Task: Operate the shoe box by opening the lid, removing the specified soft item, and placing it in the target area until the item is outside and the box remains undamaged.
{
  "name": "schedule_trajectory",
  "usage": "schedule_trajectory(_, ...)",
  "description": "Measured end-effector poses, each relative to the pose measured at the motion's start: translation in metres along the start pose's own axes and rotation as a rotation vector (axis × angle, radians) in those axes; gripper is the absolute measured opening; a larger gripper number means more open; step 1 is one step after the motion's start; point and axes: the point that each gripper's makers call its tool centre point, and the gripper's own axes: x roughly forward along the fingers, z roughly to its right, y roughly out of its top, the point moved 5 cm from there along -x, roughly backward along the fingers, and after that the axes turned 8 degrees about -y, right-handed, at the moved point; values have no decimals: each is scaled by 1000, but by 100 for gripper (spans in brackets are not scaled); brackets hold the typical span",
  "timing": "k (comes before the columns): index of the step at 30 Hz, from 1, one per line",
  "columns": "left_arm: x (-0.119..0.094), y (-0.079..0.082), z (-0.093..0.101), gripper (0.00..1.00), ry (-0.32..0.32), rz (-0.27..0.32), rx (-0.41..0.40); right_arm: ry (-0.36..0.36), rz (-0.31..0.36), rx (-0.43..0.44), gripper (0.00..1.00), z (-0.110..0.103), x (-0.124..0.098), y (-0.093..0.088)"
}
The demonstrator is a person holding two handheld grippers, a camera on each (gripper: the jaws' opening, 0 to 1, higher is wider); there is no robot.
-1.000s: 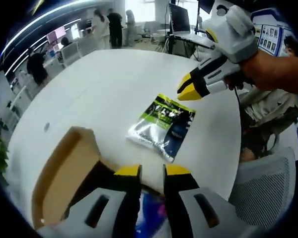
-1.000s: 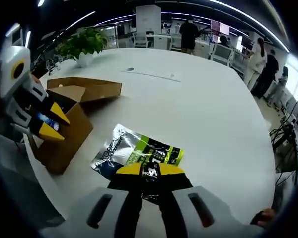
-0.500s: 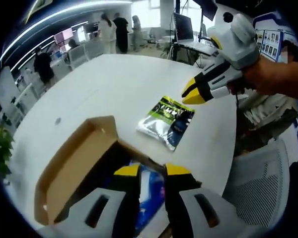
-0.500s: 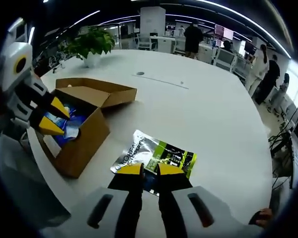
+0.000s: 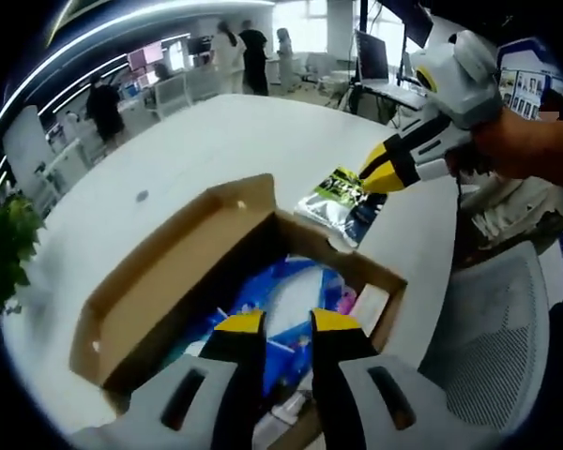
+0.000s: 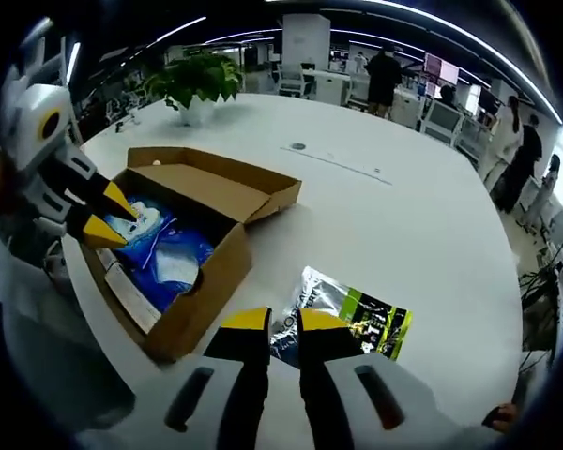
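A brown cardboard shoe box (image 6: 199,272) stood open near the edge of the round white bench (image 6: 394,216), its lid (image 6: 227,184) folded back flat on the far side, still joined to the box along one long wall. Inside the box lay a crumpled blue and white soft pack (image 6: 169,255), with more blue and white wrapping and a small white card showing against the near wall in the left gripper view (image 5: 368,307). A silver foil pouch (image 6: 342,317) with green, black and white printing lay flat on the bench outside the box, just beside its corner. In the left gripper view the same pouch (image 5: 342,197) sat beyond the far corner of the shoe box (image 5: 159,281). The left gripper (image 5: 286,323) hung over the open box with its yellow-tipped jaws a narrow gap apart and nothing between them; in the right gripper view it (image 6: 105,214) appeared at the box's left end, tips over the blue pack. The right gripper (image 6: 270,321) hovered above the near edge of the pouch, jaws almost together and holding nothing; in the left gripper view it (image 5: 387,171) pointed down at the pouch, held by a hand (image 5: 521,145). A potted plant (image 6: 199,82) stood at the far side of the bench, and people stood among desks in the background.
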Motion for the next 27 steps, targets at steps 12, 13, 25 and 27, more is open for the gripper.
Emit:
schedule_trajectory(12, -21, -35, -26, 15, 49, -6, -76, 53, 9, -35, 8, -36, 11, 19)
schedule_trajectory(13, -23, -38, -27, 15, 51, -9, -79, 56, 8, -37, 8, -38, 12, 20)
schedule_trajectory(25, -36, -66, -48, 14, 78, -16, -147, 101, 1, -54, 8, -65, 26, 29)
schedule_trajectory(27, -37, -69, -51, 14, 81, -12, -157, 107, 1, -57, 8, -69, 27, 31)
